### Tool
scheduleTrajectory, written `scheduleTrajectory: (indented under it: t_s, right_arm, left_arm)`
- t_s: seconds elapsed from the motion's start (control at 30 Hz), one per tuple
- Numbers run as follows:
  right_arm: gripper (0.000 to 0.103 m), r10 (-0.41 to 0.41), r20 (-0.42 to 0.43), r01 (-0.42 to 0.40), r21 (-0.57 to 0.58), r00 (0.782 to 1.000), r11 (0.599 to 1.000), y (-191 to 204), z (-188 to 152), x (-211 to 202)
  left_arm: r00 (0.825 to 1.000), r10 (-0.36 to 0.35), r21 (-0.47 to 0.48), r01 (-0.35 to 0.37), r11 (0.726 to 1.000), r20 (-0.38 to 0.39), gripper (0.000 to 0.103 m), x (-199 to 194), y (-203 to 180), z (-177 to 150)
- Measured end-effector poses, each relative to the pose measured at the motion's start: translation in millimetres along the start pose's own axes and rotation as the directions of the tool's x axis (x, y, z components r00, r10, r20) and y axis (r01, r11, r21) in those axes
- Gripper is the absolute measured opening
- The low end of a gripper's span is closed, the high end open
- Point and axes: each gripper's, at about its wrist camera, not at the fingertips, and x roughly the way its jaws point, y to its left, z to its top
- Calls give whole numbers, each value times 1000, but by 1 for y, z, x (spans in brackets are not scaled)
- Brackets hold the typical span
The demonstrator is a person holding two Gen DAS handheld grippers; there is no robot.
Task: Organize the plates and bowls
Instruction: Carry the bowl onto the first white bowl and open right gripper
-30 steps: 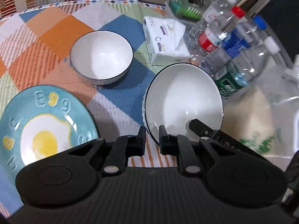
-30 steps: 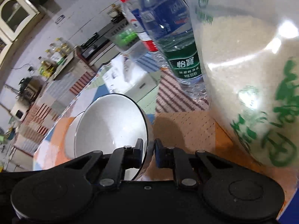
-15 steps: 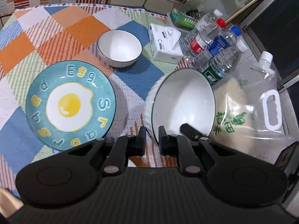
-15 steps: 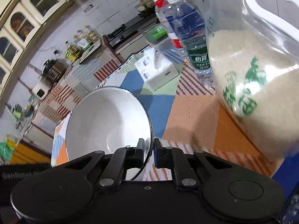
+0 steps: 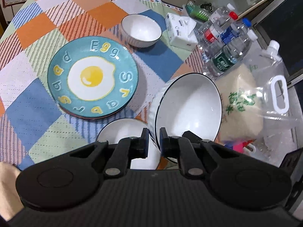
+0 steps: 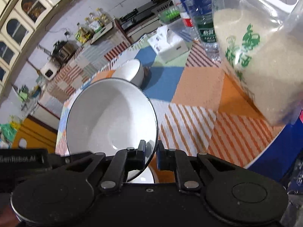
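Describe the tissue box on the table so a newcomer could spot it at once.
Start from the patchwork tablecloth and go to its far right corner, where the water bottles cluster. The tissue box lies just left of them, right of the lone white bowl that sits beyond the egg plate. It is the only white rectangular pack there, with a tissue sticking out on top.

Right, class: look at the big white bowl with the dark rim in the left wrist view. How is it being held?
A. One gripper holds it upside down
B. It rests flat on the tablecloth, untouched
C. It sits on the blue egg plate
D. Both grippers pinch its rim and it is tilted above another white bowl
D: the left gripper and the right gripper each clamp the rim of the tilted big white bowl, with a second white bowl below it.
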Motion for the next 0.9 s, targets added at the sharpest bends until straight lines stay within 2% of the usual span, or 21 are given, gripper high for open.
scheduleTrajectory:
  t_s: [0.27, 0.43, 0.63, 0.83, 0.9]
  right_arm:
    - [14, 12, -70, -15, -42, 997, 999, 8, -14, 12]
    - [14, -5, -105, -3, -82, 994, 997, 16, -21, 20]
    - [14, -24, -142, 9, -109, 990, 994, 22, -26, 26]
    - [15, -45, -182, 19, -143, 982, 989, 24, -31, 30]
    - [16, -26, -197, 5, -106, 980, 994, 20, -30, 32]
  left_arm:
    - [998, -4, -60, 0, 998, -66, 10, 14, 36, -26]
    - [996, 4, -78, -11, 997, -92, 10, 22, 47, -28]
    - [994, 17, -61, -24, 998, -110, 10, 24, 53, -35]
    - [990, 65, -33, -69, 997, -128, 10, 30, 52, -39]
    - [989, 85, -17, -88, 996, -123, 10, 32, 50, -40]
